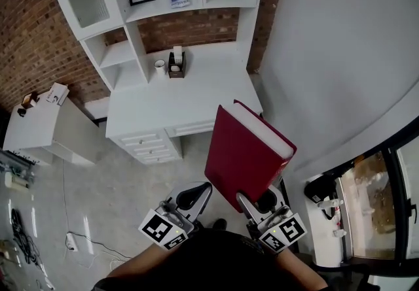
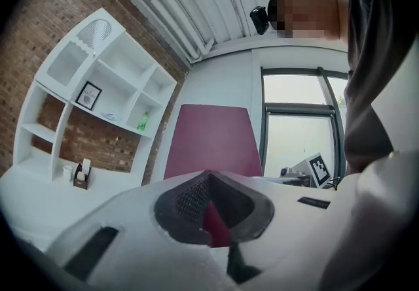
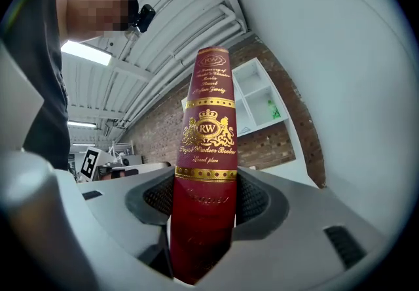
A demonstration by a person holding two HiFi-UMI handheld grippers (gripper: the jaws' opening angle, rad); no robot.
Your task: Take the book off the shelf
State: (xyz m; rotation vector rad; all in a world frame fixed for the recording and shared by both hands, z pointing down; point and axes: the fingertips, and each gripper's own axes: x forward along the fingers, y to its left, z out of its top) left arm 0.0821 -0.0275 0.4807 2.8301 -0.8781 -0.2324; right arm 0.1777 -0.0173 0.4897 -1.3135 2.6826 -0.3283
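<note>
1. The red book is off the shelf and in the air, low over the floor in front of the white tabletop and close to the person's body.
2. It stands roughly on end with its gilt-lettered spine facing the holder, likely because it was pinched by the spine and drawn straight out.
3. The right claw is clamped on the book's lower end, one pad pressing each cover, and carries the weight alone.
4. The left claw rides just beside the book's lower corner. Its jaws are slightly parted and pinch nothing, with only a sliver of red showing through the gap. It seems placed to steady the load if it tips.
5. Both forearms are tucked in at the torso, and the claws point forward, about level.
</note>
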